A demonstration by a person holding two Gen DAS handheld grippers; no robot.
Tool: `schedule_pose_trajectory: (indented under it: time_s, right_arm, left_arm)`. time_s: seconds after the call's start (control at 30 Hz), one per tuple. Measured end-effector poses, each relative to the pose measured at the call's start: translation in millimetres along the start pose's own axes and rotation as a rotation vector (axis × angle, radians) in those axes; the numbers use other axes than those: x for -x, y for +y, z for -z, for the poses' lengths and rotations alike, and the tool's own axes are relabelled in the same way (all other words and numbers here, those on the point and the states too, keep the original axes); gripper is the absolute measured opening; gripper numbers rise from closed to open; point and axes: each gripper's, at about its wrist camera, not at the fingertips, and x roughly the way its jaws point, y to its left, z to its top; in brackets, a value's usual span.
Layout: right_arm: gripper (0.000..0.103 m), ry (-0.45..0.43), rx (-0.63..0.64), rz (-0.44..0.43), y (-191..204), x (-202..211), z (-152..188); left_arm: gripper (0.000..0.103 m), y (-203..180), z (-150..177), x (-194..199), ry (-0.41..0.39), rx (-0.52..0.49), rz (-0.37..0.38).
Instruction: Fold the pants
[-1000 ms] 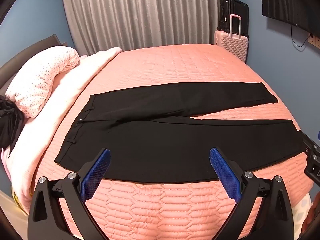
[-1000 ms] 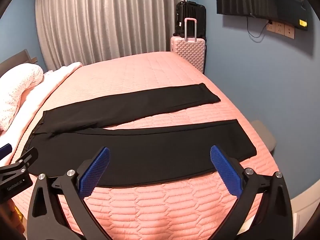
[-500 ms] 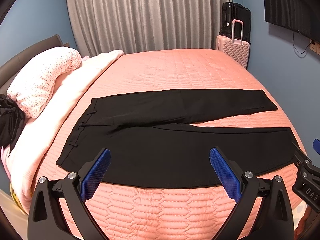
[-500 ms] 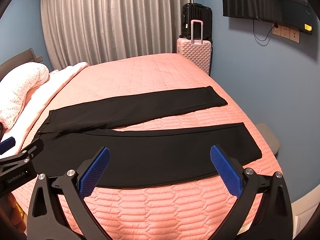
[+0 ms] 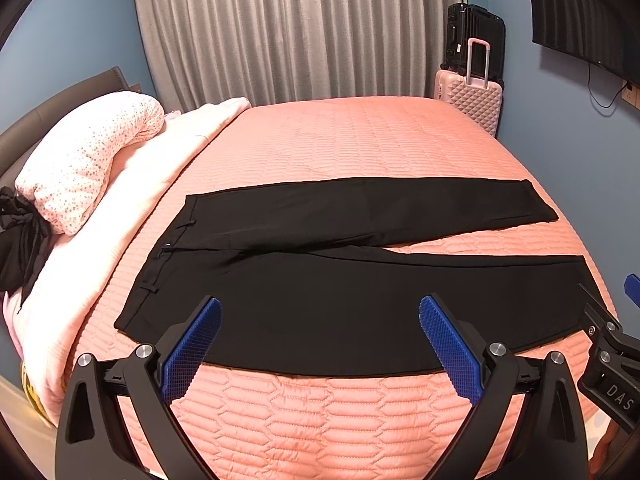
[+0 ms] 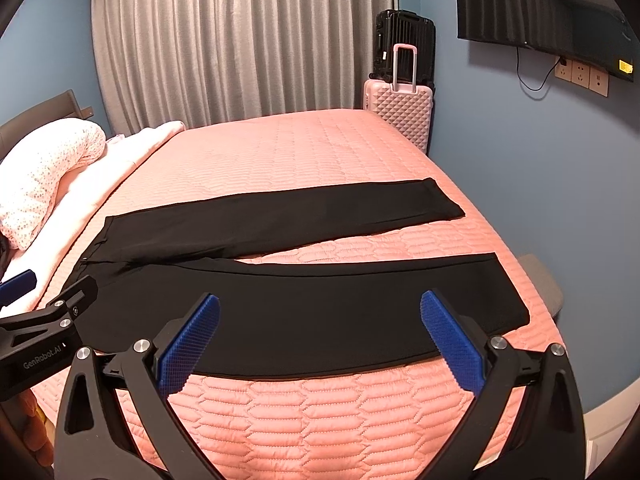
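Black pants (image 5: 320, 304) were laid flat across the pink quilted bed (image 5: 360, 140), unfolded, legs splayed apart, waistband toward the floral pillow (image 5: 88, 160), hems toward the blue wall. Left tool (image 5: 320, 344) was held released over the near leg, blue pads (image 5: 192, 352) spread wide, nothing gripped. Right tool (image 6: 320, 340) was likewise released and empty, over the same leg closer to the hem. Pink suitcase (image 6: 400, 108) was seen past the bed's far corner.
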Motion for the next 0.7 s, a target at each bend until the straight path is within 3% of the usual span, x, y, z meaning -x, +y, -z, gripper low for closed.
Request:
schedule_pose_trajectory:
  time_s: [0.7]
  right_arm:
    - [0.098, 0.004, -0.002, -0.012, 0.2, -1.1, -1.1]
  left_arm:
    - [0.098, 0.1, -0.8, -1.6, 0.012, -0.007, -0.003]
